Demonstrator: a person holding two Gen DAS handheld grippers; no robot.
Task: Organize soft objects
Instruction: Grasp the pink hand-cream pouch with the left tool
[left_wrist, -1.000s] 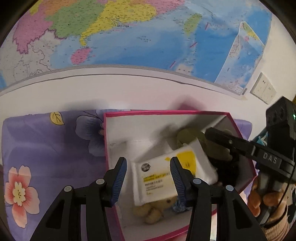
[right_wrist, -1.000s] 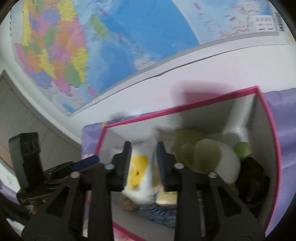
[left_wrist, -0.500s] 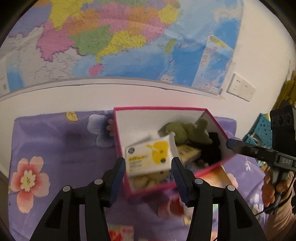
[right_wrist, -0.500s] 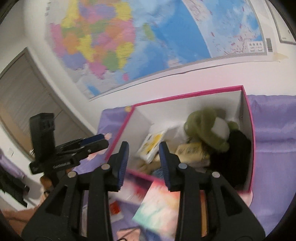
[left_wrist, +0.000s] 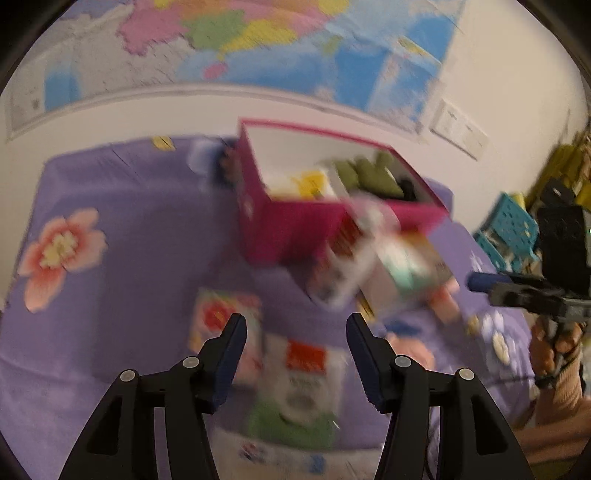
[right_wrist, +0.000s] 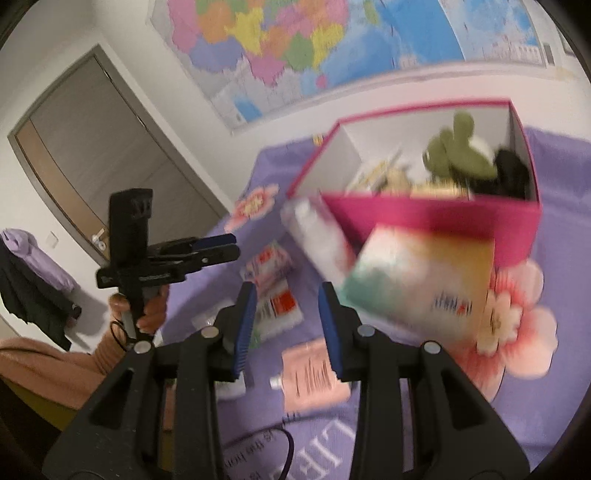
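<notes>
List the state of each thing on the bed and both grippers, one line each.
pink box: open, upright, holding soft toys
green plush: inside box
left gripper: open, empty, jaws just widening
right gripper: open, empty
loose packets: lying flat on purple sheet
door: shut

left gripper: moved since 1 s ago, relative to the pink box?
Yes. The left gripper has backed away from the pink box: its jaws, just opening wider and empty, now hang over packets on the purple cloth in front of the box.
</notes>
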